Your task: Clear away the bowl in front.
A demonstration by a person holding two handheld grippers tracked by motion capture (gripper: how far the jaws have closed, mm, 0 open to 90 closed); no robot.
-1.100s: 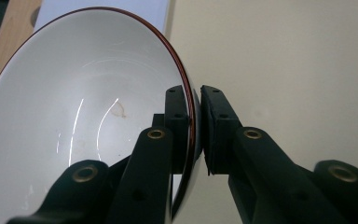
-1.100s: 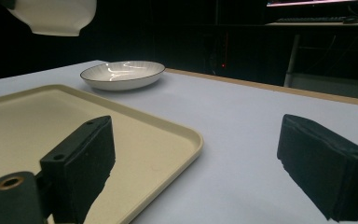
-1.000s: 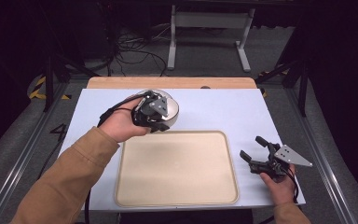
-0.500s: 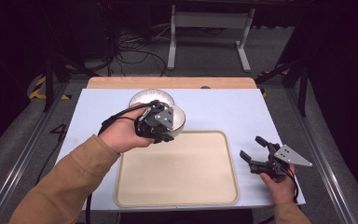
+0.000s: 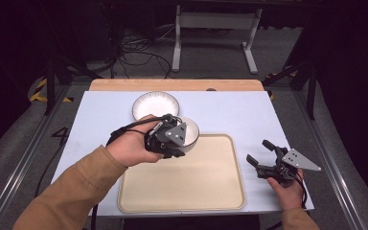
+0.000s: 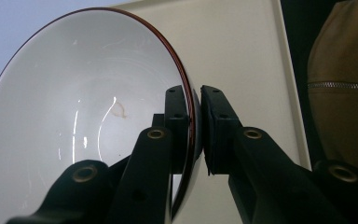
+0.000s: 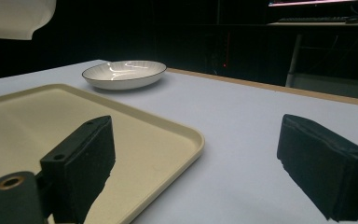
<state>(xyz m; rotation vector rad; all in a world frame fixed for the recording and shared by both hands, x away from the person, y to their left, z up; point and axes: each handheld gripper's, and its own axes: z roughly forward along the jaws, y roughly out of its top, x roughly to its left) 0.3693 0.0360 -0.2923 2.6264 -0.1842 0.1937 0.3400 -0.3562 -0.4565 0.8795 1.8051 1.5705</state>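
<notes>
My left tongs (image 5: 176, 142) clench the rim of a white bowl (image 5: 189, 131), held at the far-left corner of the beige tray (image 5: 220, 191) on the desk; the tray's middle lies toward me; my right tongs (image 5: 261, 154) stand released near the desk's right edge.

The high view is looking forward and down from above the person's side, taking in the whole tabletop (image 5: 100, 110) and the floor beyond its far edge. The left gripper view is sitting very close to a bowl (image 6: 74, 121), facing across the tray (image 6: 242, 51). The right gripper view is looking low and level from near the tabletop's right edge toward the plate (image 7: 123, 73). All 3 views are sharing the tray.
</notes>
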